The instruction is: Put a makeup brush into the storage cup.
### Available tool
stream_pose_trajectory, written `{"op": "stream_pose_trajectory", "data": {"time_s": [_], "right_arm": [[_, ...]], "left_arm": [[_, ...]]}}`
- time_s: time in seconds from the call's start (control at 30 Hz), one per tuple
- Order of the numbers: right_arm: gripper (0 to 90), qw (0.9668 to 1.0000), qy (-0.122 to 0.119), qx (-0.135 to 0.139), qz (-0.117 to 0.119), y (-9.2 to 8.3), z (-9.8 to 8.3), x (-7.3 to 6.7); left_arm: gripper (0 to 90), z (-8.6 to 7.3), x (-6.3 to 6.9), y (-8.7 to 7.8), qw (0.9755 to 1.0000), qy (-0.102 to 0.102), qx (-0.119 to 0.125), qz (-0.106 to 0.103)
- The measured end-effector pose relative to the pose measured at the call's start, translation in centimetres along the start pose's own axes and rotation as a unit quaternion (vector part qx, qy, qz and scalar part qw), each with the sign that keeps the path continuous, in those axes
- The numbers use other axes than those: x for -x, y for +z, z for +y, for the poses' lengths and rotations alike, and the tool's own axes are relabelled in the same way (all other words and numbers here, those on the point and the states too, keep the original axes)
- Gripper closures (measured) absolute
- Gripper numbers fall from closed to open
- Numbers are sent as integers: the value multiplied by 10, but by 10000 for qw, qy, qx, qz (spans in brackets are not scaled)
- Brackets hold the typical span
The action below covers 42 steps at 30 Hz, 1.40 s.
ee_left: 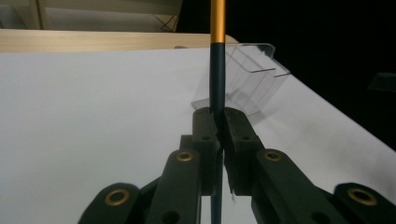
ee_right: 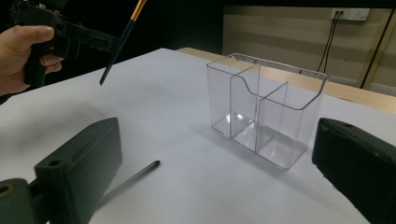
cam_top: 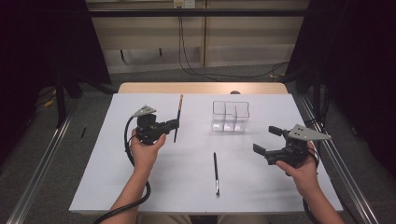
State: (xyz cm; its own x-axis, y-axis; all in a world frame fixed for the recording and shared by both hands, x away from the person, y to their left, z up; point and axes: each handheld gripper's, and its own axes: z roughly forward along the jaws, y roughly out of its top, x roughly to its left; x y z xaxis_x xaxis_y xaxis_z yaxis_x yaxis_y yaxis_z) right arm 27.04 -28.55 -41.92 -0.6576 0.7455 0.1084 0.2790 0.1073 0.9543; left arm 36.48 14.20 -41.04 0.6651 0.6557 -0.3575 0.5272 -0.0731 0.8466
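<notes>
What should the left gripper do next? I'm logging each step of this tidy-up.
Probably carry the pen across to the clear organizer: the left gripper is shut on it, clear of the table, and the organizer's compartments look empty.

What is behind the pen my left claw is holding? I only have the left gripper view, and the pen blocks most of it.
Observer: A clear organizer with three compartments, all of them bare inside.
Operator: Is the pen off the table?
Observer: Yes. In the right gripper view the dark pen hangs in the air with its tip pointing down, shut in the left claw.
Operator: Anything else on the table?
Observer: A second pen lies flat on the white table, nearer the person than the organizer.
Operator: And the other claw?
Observer: The right claw is open with nothing in it, to the right of that lying pen.
</notes>
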Motion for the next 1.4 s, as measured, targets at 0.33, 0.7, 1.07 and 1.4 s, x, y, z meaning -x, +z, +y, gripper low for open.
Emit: {"op": "stream_pose_trajectory", "data": {"time_s": [0.33, 0.7, 1.07, 1.4], "right_arm": [[12, 9999, 93, 57, 118, 19, 13, -4], [12, 9995, 202, 41, 234, 33, 19, -7], [12, 9991, 196, 43, 365, 42, 24, -11], [11, 9989, 185, 31, 419, 46, 25, -14]], "left_arm": [[842, -1, 12, 9, 9987, 120, 46, -498], [841, -1, 27, 16, 9955, 177, 113, -925], [841, -4, 49, 27, 9900, 356, 73, -1361], [841, -10, 66, 39, 9859, 537, -70, -1586]]}}
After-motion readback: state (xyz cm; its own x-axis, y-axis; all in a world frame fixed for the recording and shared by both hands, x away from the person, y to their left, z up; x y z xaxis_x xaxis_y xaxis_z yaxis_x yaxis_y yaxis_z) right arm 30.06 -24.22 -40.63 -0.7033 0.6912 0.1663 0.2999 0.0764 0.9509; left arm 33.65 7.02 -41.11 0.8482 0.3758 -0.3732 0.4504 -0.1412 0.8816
